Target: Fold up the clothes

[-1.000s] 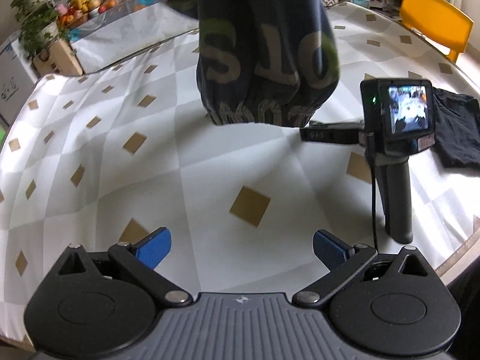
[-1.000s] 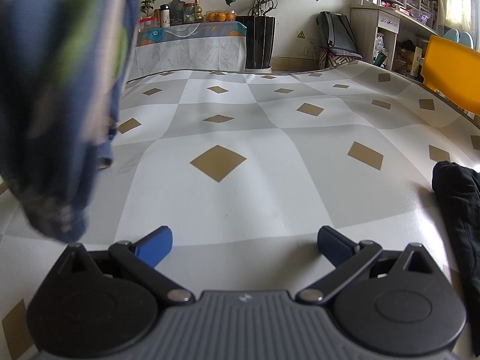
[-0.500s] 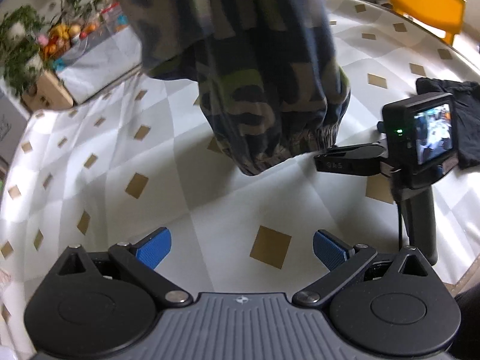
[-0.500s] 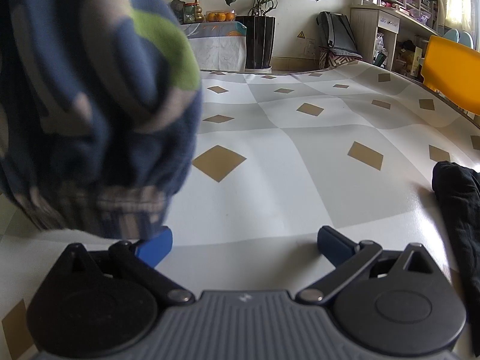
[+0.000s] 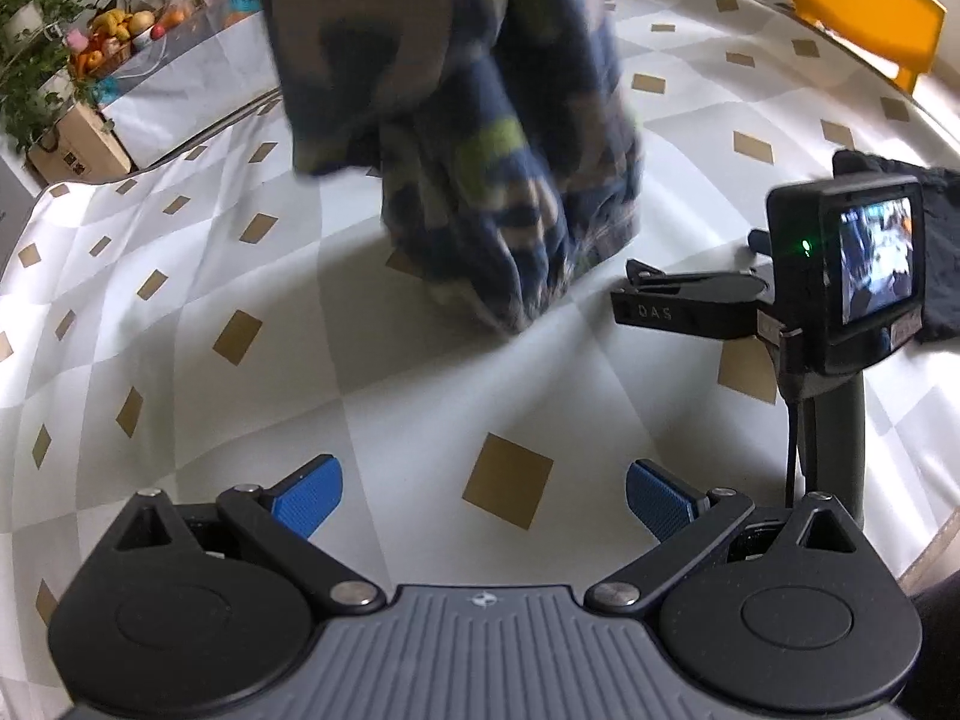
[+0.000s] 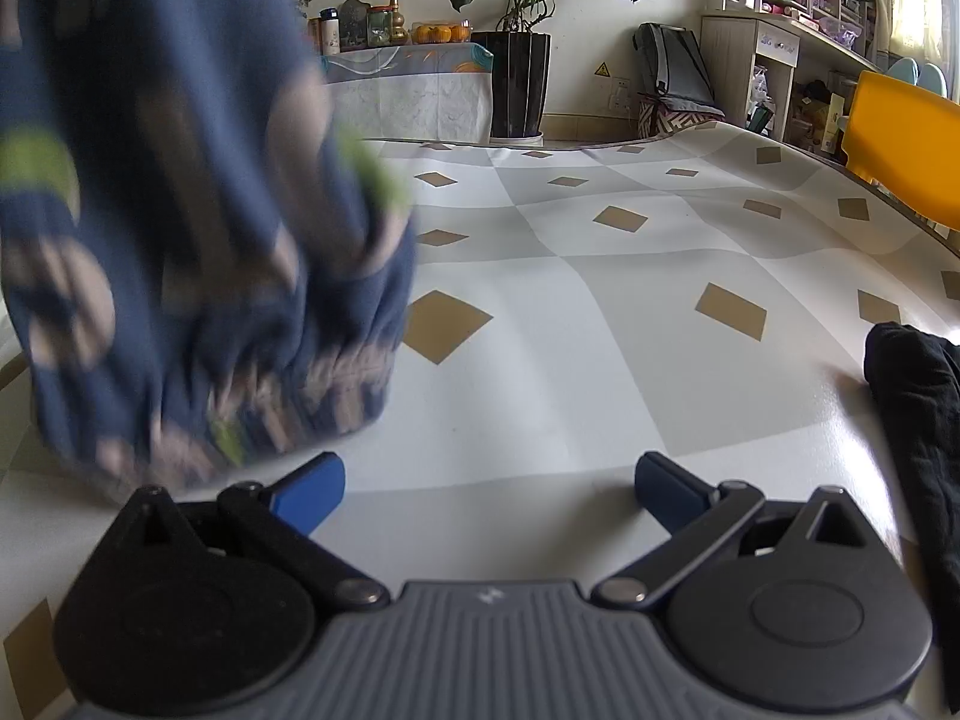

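A dark blue garment (image 5: 480, 138) with pale lettering and flecks of lime green hangs bunched above the surface (image 5: 420, 396) — blurred in both views, its gathered hem touching or just brushing the checked cloth. What holds it up lies beyond the top edge of the pictures. From the right wrist view the same garment (image 6: 180, 252) fills the left side, its folds crumpled and its ribbed edge low over the surface (image 6: 600, 360), just beside the tool's left blue pad.

The left tool (image 5: 483, 498) is released, its two blue pads spread wide with nothing between them, hovering over a tan diamond in the pattern. The right tool (image 6: 489, 495) is likewise spread apart and grasping nothing. Seen from the left wrist, the right tool's body (image 5: 834, 300) stands upright on its handle at the right of the surface, its small screen lit and a green light showing, its fingers pointing toward the hanging garment.

A black garment (image 6: 918, 420) lies crumpled at the right edge of the surface, well apart from the blue one. Behind it stands a yellow chair (image 5: 864, 6) — and, farther off, a side table with fruit (image 5: 120, 30) and potted plants.
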Motion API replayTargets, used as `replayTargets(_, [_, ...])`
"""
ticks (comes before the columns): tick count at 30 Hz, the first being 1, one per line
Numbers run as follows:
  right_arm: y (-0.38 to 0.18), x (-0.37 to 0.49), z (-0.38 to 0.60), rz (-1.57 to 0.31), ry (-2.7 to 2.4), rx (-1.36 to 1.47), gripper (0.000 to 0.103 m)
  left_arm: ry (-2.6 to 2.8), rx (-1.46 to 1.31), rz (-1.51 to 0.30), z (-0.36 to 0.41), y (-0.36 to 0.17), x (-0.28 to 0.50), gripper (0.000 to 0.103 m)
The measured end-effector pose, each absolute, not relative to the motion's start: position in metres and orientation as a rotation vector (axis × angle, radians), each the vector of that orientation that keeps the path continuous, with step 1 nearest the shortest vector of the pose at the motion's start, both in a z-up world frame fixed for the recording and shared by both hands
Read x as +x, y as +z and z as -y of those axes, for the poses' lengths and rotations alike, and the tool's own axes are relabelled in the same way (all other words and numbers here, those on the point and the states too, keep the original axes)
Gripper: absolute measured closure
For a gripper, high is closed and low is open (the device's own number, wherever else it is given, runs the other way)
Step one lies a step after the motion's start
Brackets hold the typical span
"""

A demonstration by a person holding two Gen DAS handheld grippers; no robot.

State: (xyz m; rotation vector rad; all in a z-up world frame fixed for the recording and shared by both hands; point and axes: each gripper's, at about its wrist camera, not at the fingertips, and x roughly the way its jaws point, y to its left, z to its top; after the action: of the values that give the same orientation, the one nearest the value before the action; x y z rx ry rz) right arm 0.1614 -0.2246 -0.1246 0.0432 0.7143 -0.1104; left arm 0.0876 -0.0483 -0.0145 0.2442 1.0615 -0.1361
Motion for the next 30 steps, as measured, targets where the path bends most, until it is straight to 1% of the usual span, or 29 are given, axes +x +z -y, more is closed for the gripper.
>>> replayTargets(8, [-0.125,0.161,0.226,-0.714,-0.11,0.043,0.0,-0.168,0.146,-1.127,0.048,-0.022,0.091,0.002])
replayTargets(20, [-0.125,0.161,0.225,-0.714,-0.11,0.043,0.0,-0.146,0.111,-1.143,0.041,-0.023,0.095,0.002])
replayTargets(30, [-0.124,0.16,0.225,-0.714,-0.11,0.043,0.0,-0.142,0.135,-1.159,0.044,-0.029,0.095,0.002])
